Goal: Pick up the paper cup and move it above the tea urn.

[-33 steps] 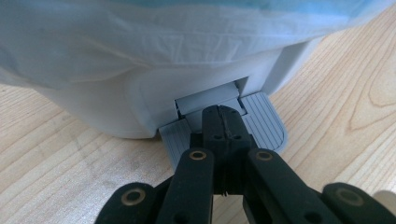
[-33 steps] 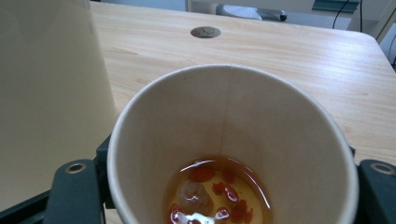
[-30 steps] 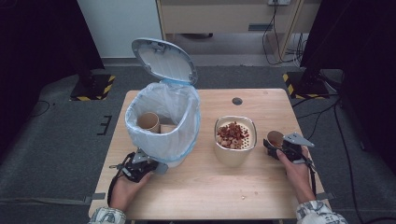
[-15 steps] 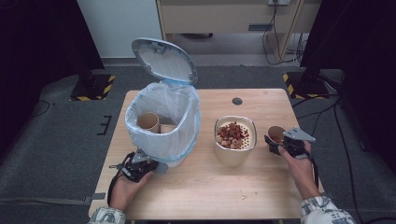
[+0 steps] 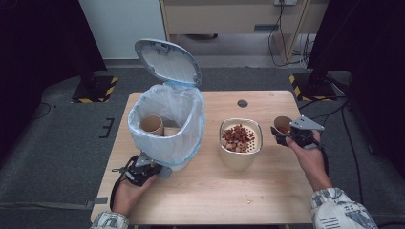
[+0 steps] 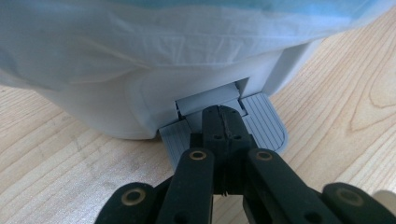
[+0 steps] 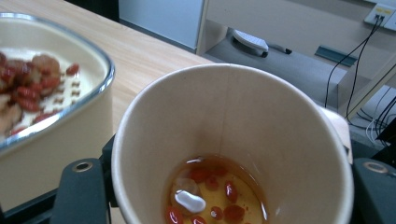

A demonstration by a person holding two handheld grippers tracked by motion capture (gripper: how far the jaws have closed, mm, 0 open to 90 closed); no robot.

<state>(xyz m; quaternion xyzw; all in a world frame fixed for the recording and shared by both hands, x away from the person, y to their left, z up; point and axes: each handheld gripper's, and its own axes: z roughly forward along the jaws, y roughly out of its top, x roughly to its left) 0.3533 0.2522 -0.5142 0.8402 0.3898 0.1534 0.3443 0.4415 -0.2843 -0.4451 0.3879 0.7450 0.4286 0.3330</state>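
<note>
the left gripper sat at the lower left of the high view, jaws pressed together, its tip pushing down on the grey pedal of the white bin. the bin's lid stood open above it, and a paper cup already lay inside the bag liner.

at the right of the high view the right gripper was clamped around a second paper cup, held upright just right of the strainer bowl. in the right gripper view that cup held a little amber liquid with red berries at the bottom; the bowl, at the left of that frame, carried drained red bits.

judging from this, the step in hand looked like emptying the cup over the strainer. the next move would call for carrying it above the bowl and tipping it slowly, while the pedal stayed down for the discard.
</note>
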